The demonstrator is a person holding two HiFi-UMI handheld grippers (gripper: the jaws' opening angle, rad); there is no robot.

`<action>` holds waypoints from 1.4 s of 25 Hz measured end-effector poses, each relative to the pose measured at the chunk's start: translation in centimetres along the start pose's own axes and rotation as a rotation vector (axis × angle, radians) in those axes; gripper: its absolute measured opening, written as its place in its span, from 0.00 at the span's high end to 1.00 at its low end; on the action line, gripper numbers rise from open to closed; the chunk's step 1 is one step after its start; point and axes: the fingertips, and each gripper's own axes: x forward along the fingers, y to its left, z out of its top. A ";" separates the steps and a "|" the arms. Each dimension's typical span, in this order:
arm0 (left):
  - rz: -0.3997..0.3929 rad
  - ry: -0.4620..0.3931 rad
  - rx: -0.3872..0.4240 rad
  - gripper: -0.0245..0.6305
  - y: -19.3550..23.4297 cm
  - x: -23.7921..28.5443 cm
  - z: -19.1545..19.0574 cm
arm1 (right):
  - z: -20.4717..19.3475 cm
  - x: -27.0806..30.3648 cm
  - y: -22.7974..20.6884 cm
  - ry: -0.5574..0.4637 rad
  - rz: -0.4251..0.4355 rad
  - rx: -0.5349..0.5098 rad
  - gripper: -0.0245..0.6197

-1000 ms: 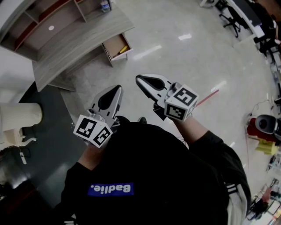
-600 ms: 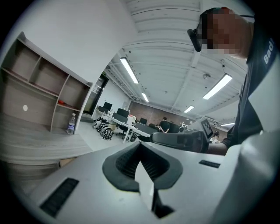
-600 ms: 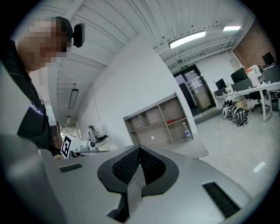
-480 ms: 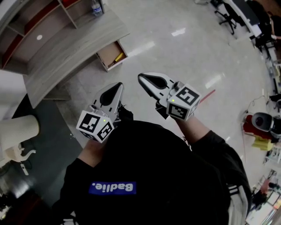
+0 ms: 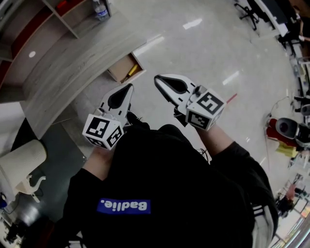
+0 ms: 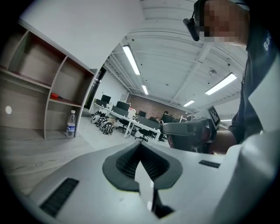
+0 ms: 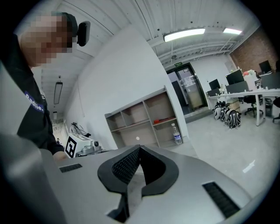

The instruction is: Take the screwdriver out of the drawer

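Observation:
In the head view an open wooden drawer [image 5: 122, 70] sticks out from under the grey curved desk [image 5: 72, 68]. A yellow-handled screwdriver [image 5: 131, 71] lies inside it. My left gripper [image 5: 128, 87] is shut and empty, its tip a little short of the drawer's front. My right gripper [image 5: 157, 79], also shut and empty, hovers to the right of the drawer over the floor. In the left gripper view the left gripper [image 6: 141, 144] has its pads together. The right gripper view shows the right gripper [image 7: 139, 148] the same way. Neither gripper view shows the drawer.
A water bottle [image 5: 100, 9] stands on the desk by the open shelf unit [image 5: 58, 14]; the bottle [image 6: 71, 124] and the bottle [image 7: 176, 133] show in both gripper views. A white seat [image 5: 22, 167] sits at the left. Office desks and chairs [image 5: 252, 12] stand far right.
The person has walked toward the desk. The drawer has come closer to both gripper tips in the head view. Both grippers stayed shut.

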 end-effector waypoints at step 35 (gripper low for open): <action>0.381 0.336 -0.064 0.96 16.8 12.0 -18.5 | -6.6 7.7 -14.1 0.188 0.155 0.026 0.92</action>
